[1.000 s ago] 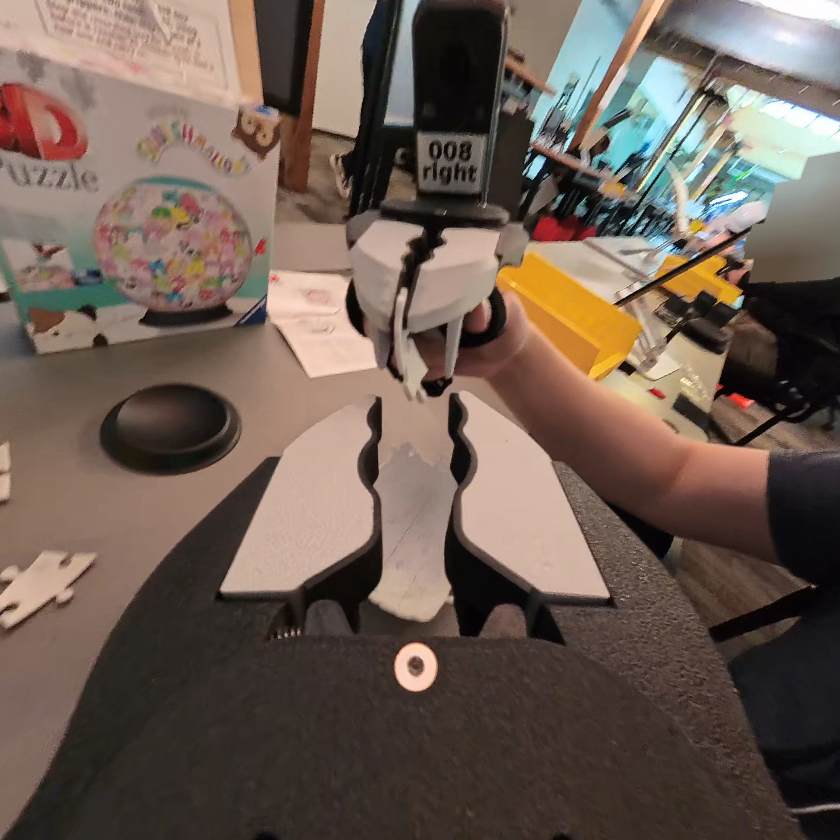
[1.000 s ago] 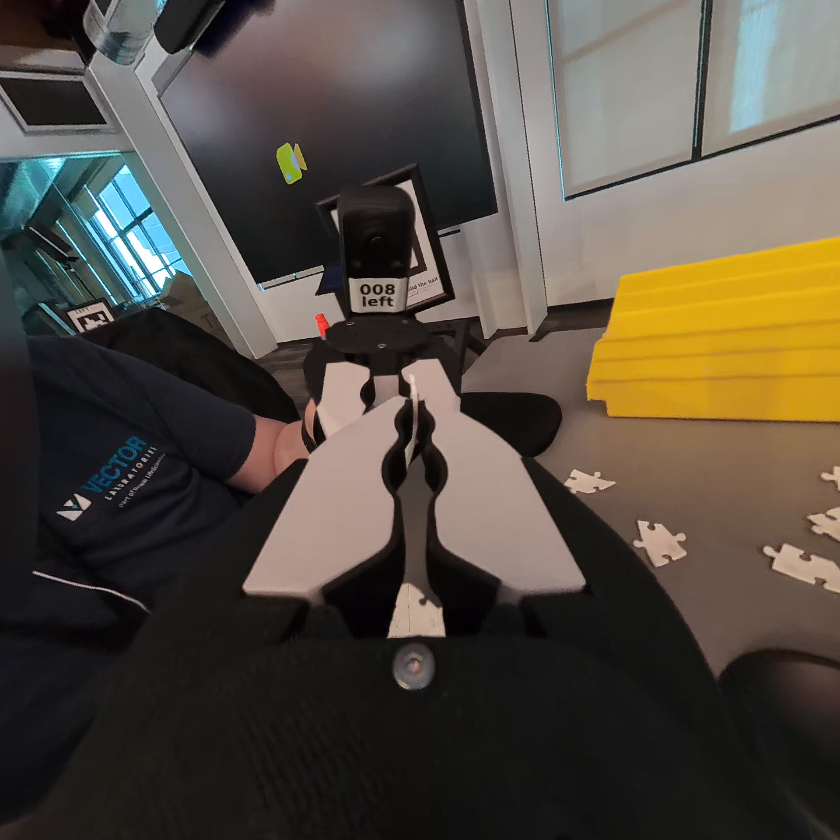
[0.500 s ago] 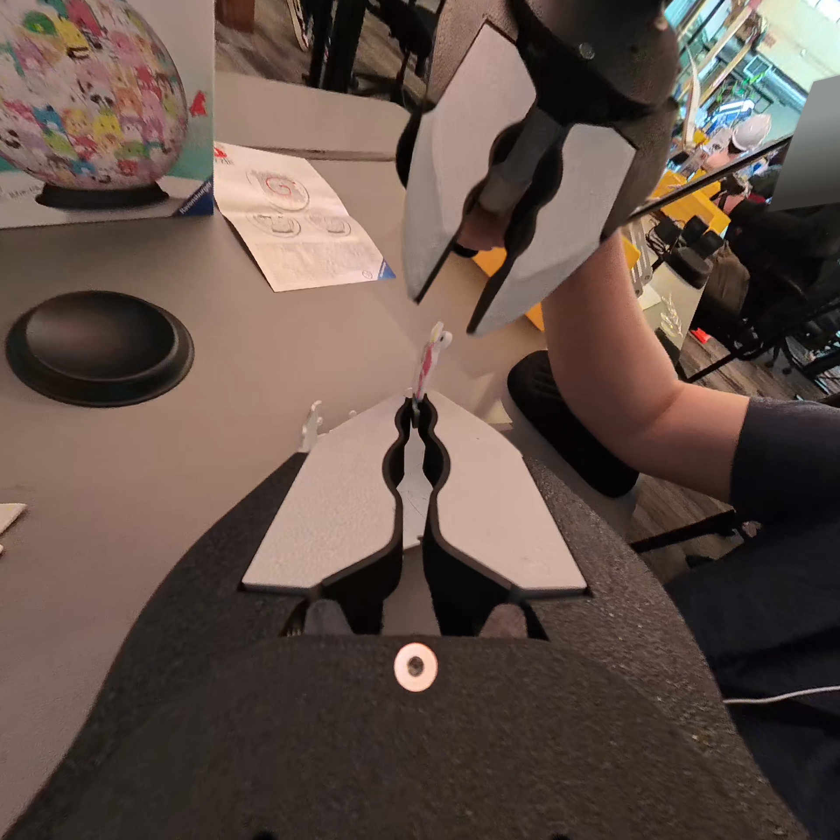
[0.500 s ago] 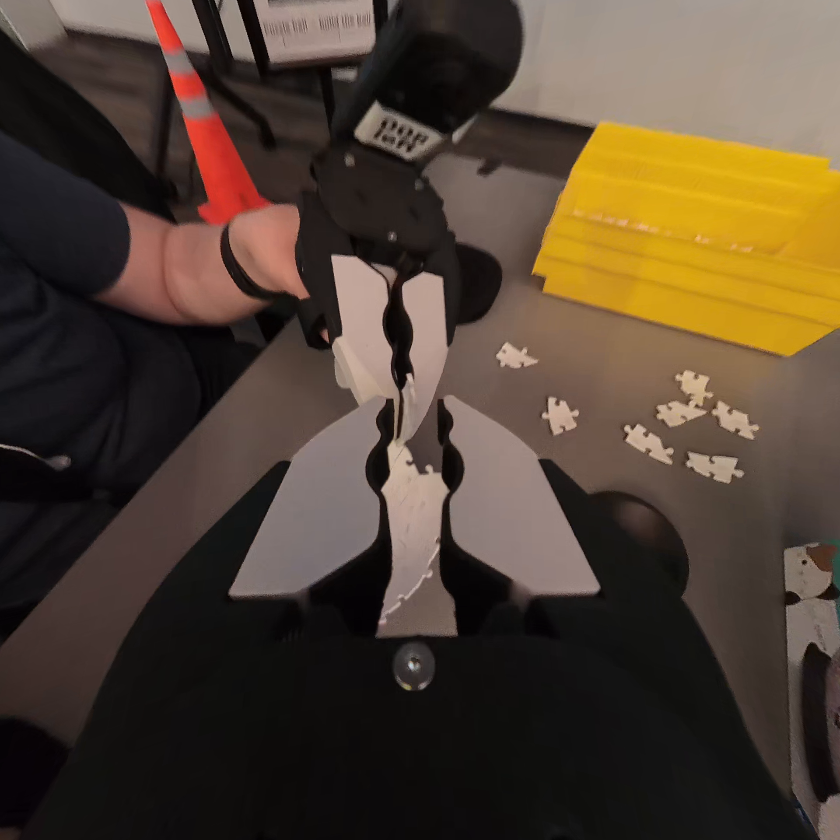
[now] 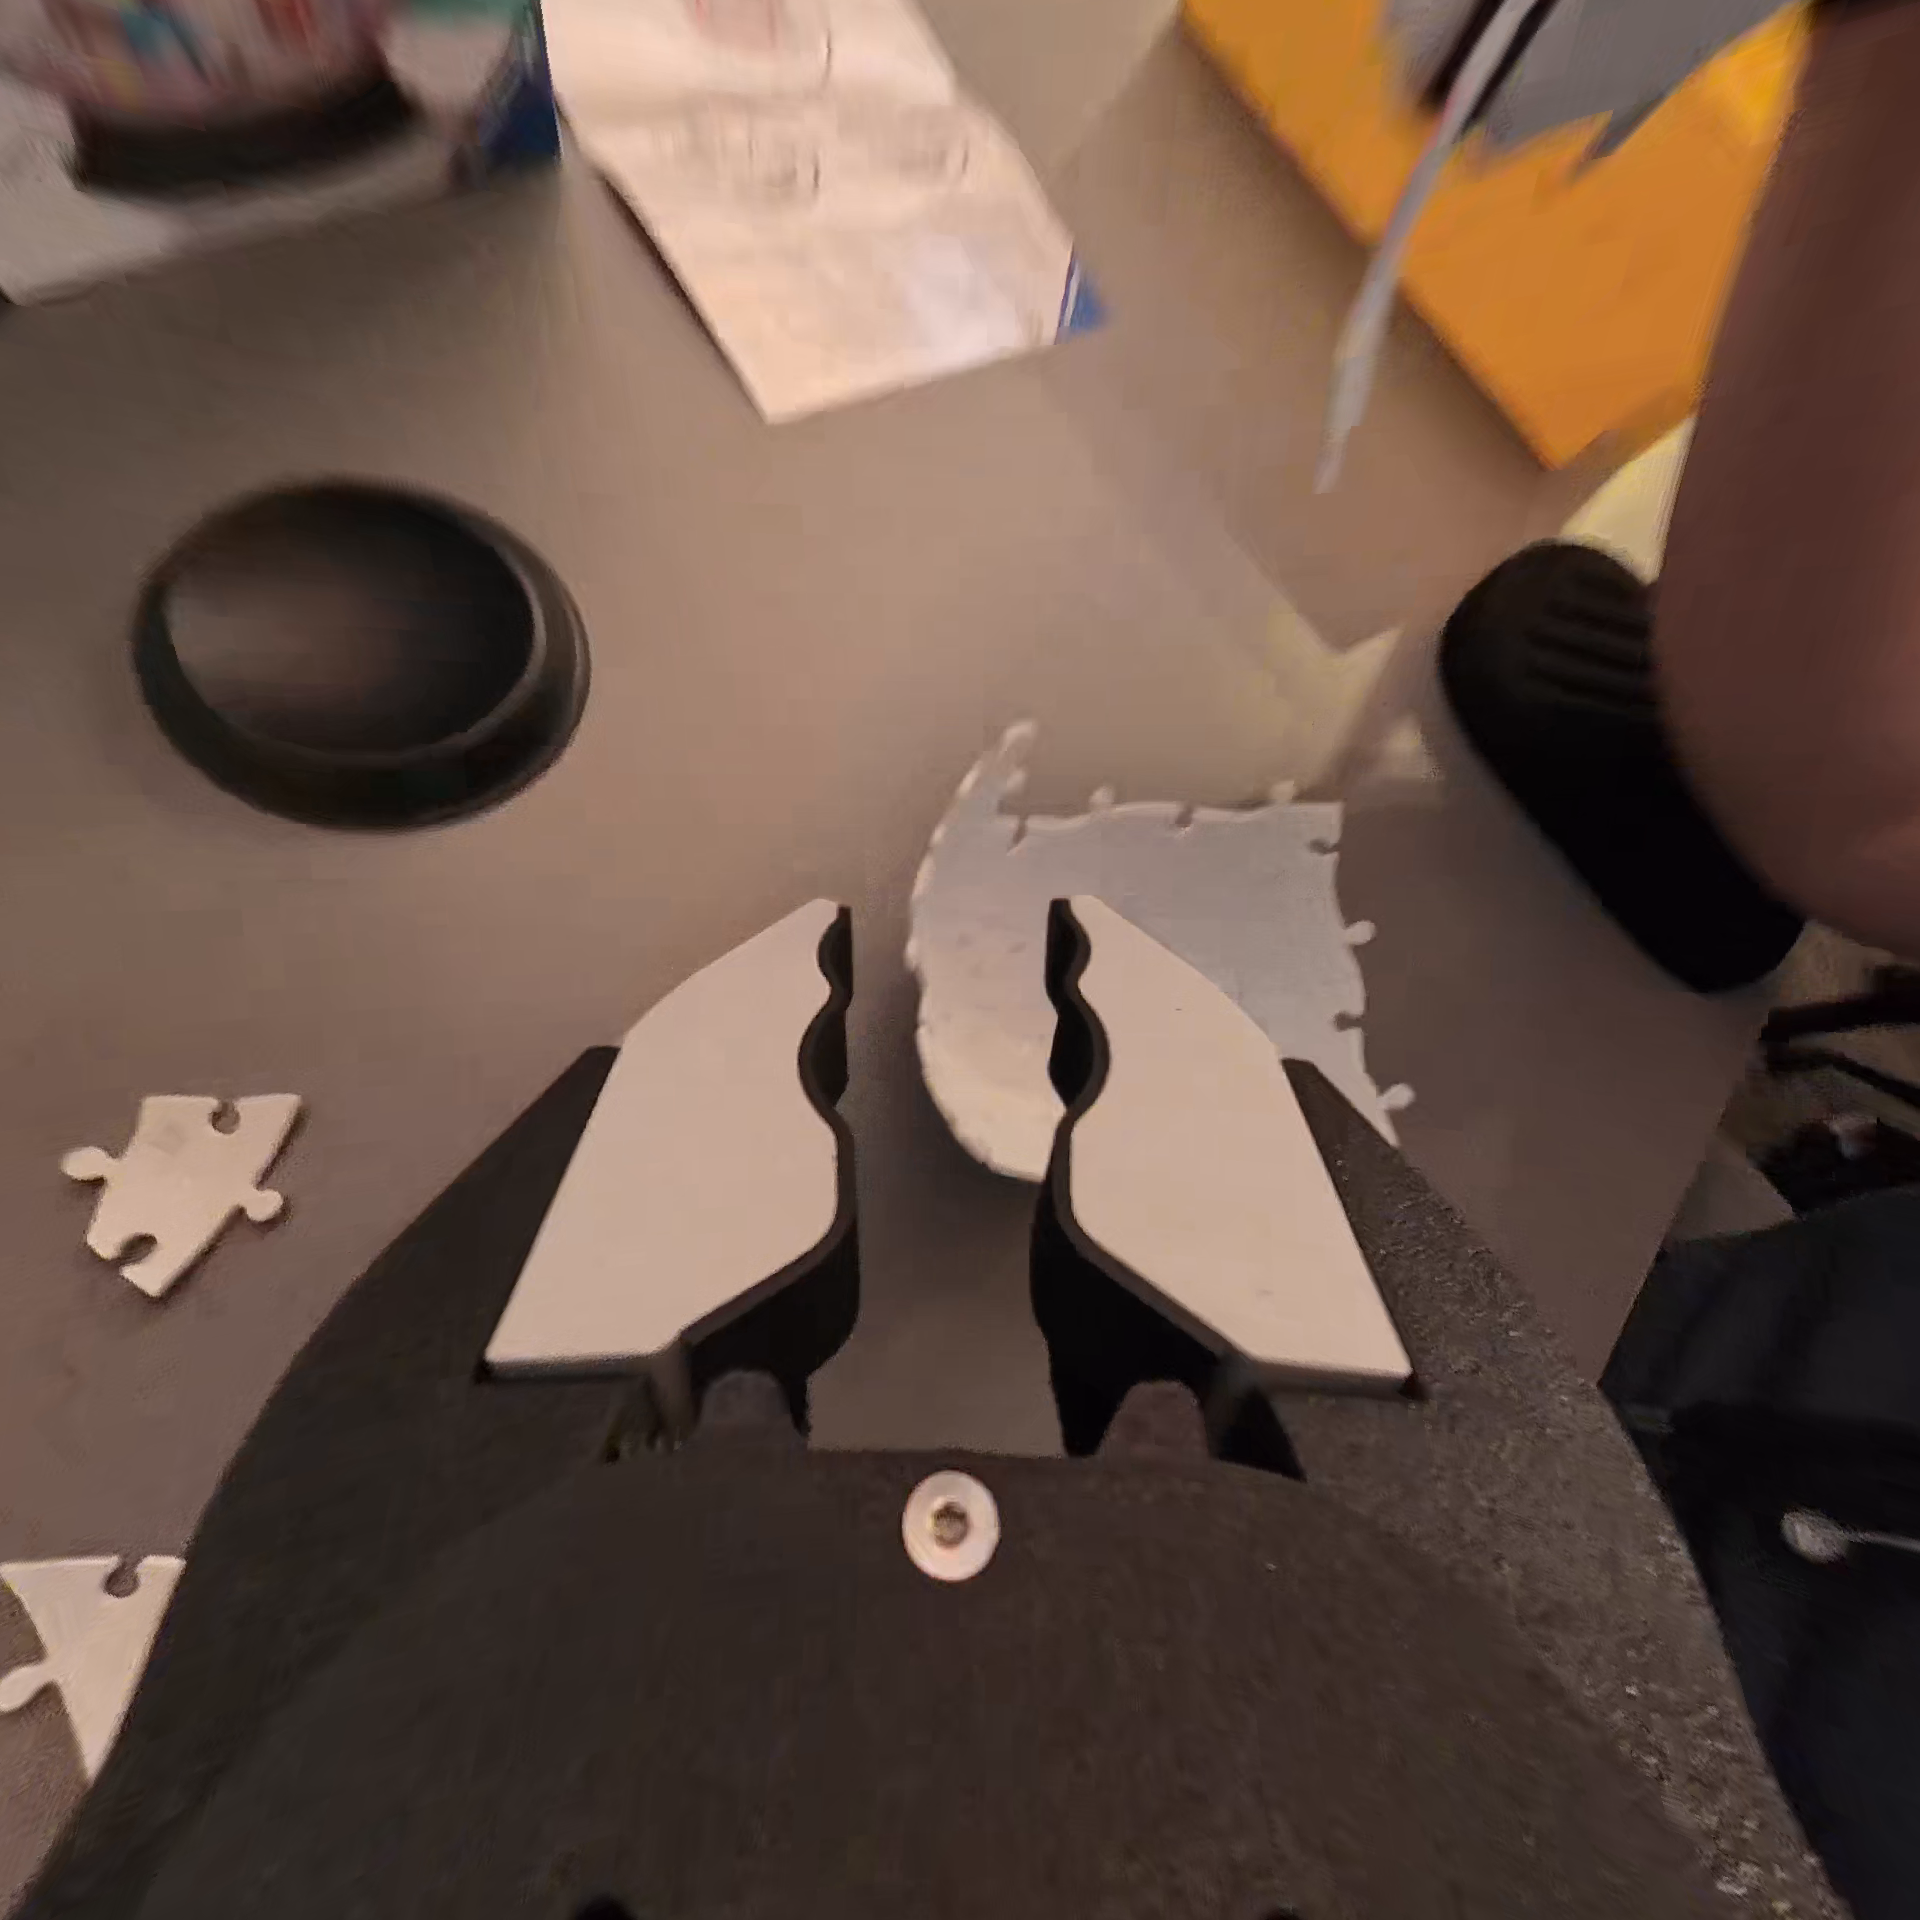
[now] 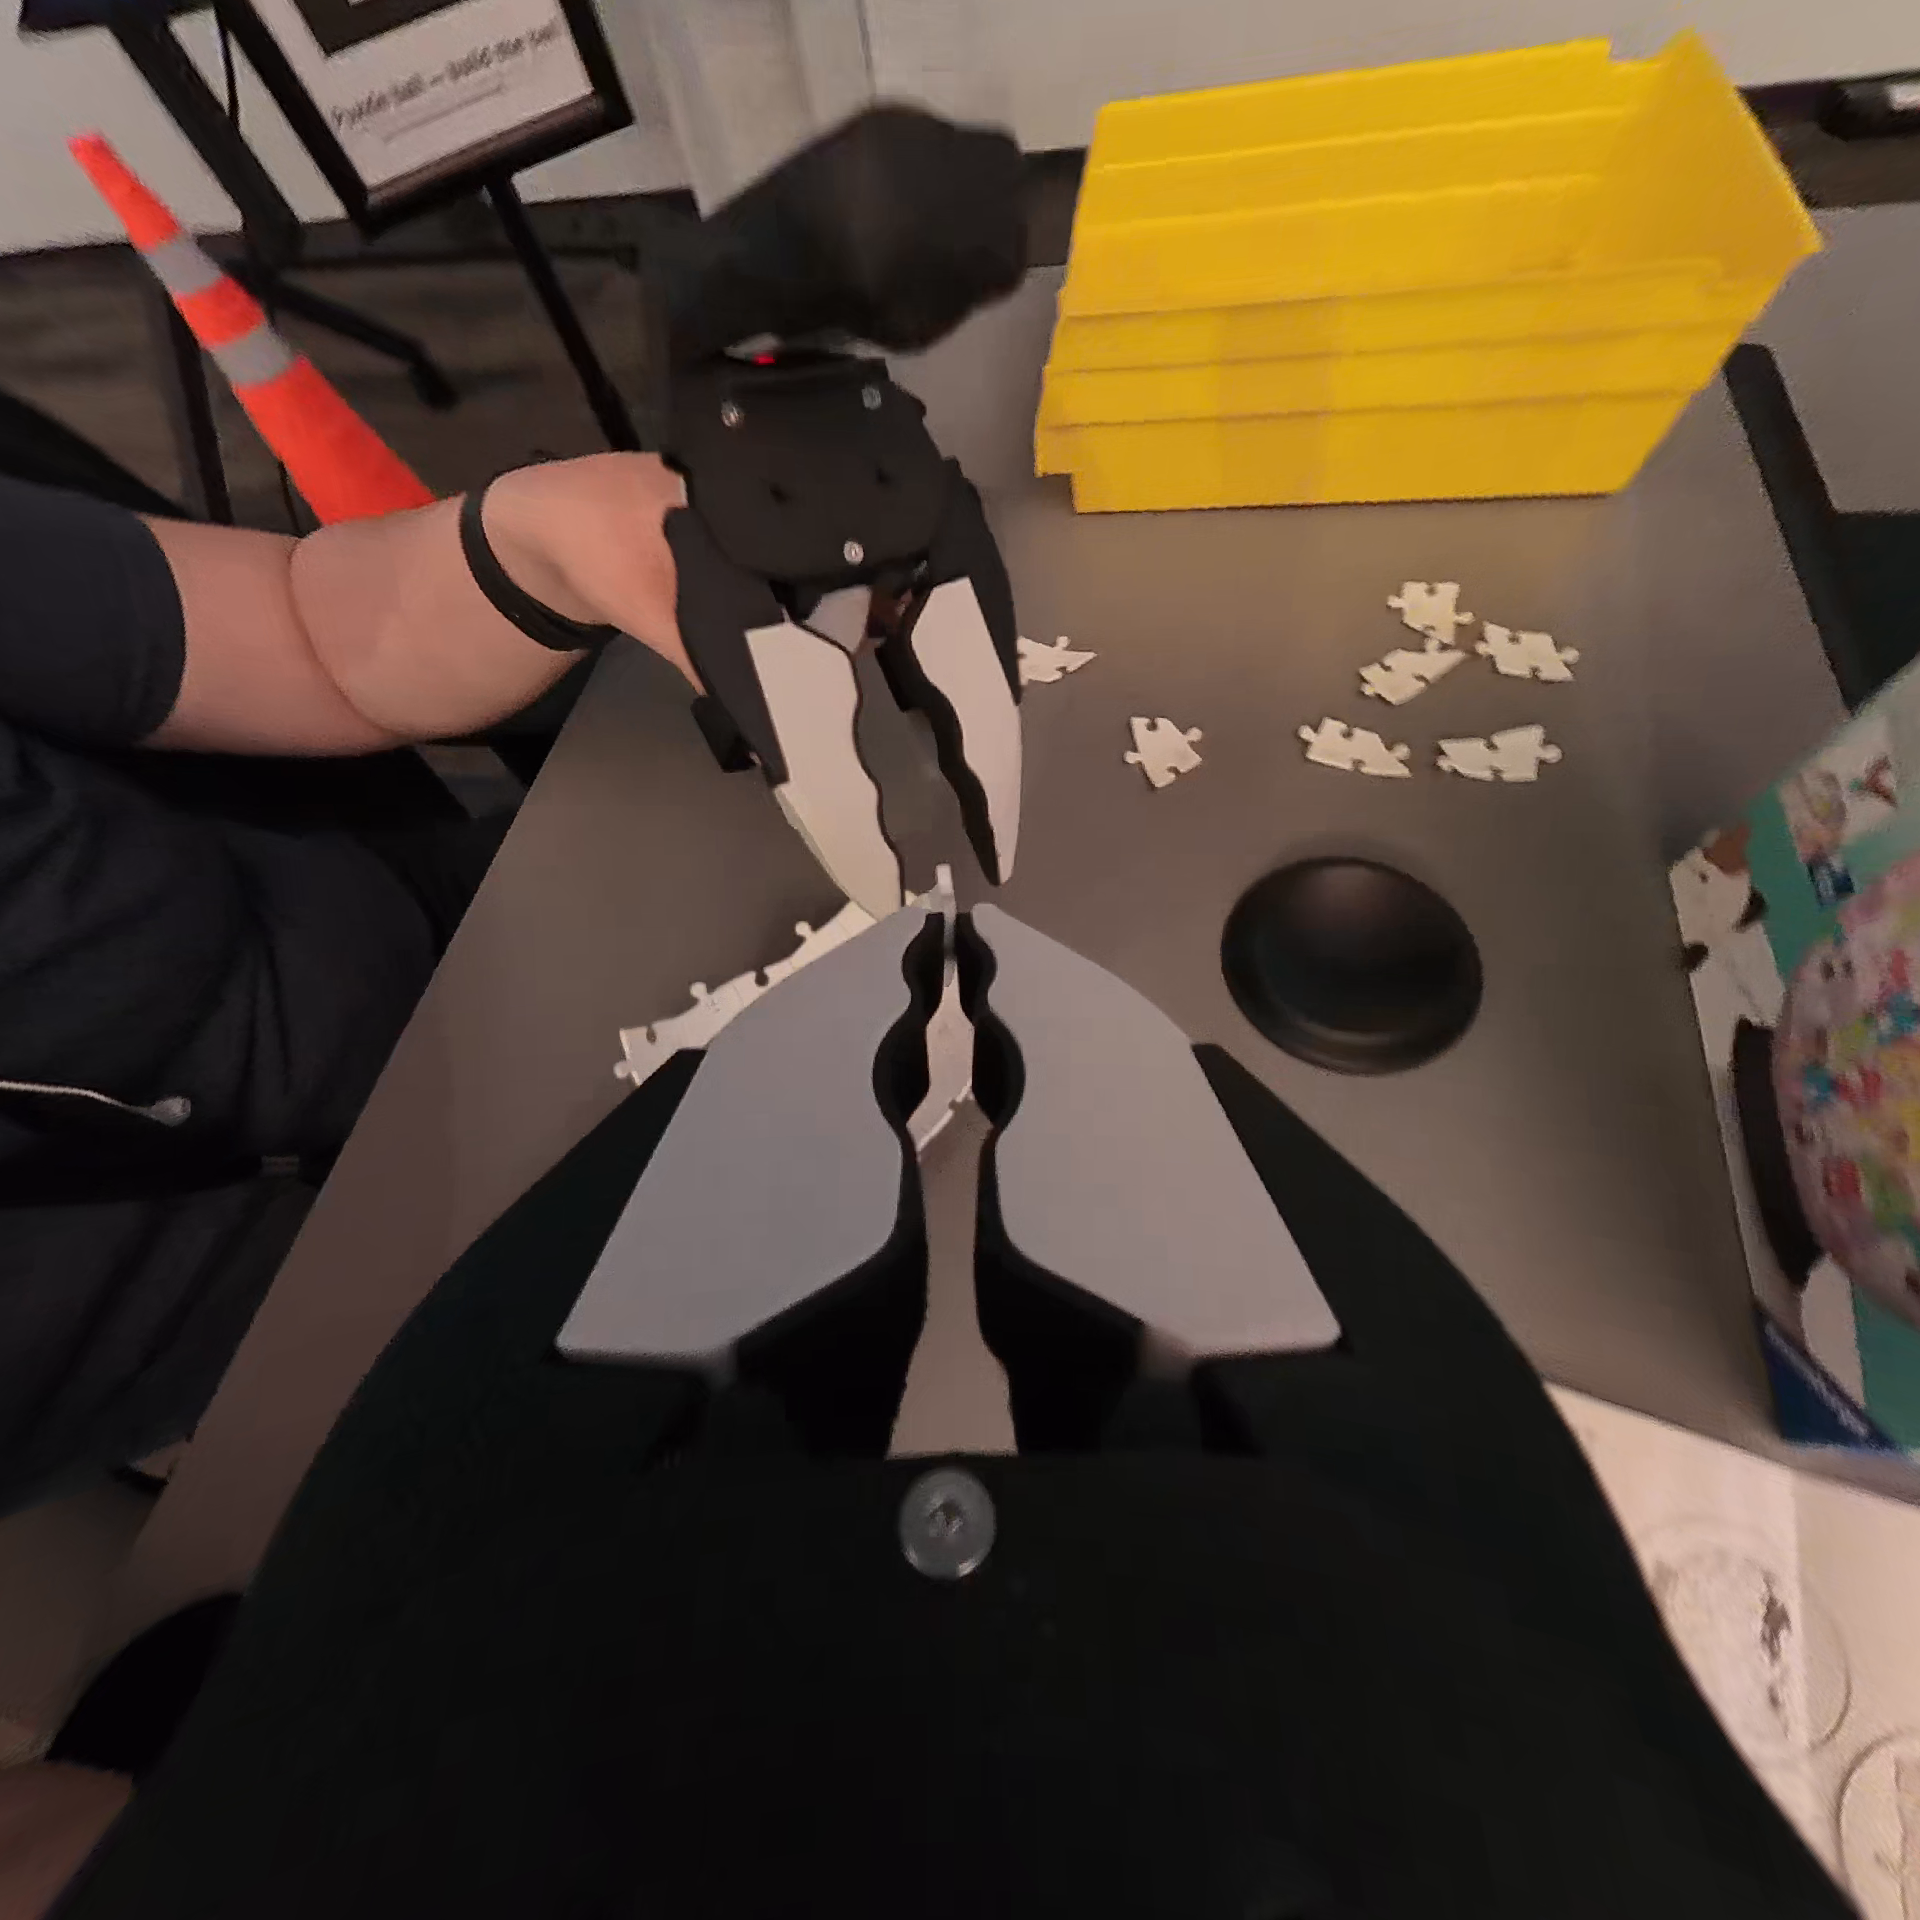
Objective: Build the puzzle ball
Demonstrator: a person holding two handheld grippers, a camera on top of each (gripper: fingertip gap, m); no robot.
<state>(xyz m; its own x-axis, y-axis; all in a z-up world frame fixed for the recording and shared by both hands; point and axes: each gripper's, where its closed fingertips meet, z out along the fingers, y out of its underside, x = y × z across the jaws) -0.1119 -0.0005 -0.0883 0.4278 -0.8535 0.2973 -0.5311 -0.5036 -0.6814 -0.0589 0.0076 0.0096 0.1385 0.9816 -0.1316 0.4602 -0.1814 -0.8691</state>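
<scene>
Since 0.5 s: left gripper (image 5: 945,997) jaws now parted, empty; curved white assembled puzzle shell (image 5: 1195,935) released onto tabletop (image 5: 727,644). Right gripper (image 6: 951,935) jaws nearly closed, pinching its raised edge. Judged light, thin, joints fragile; rim grip advised.

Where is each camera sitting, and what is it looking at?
Left wrist view: on the left gripper, looking down at the assembled puzzle section on the table; a forearm shows at right.
Right wrist view: on the right gripper, facing the left gripper and its hand.
Both show the black stand and the section.

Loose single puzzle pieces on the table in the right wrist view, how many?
7: one beside the left gripper, one farther right, five before the yellow bins. Grippers may hide more.
</scene>
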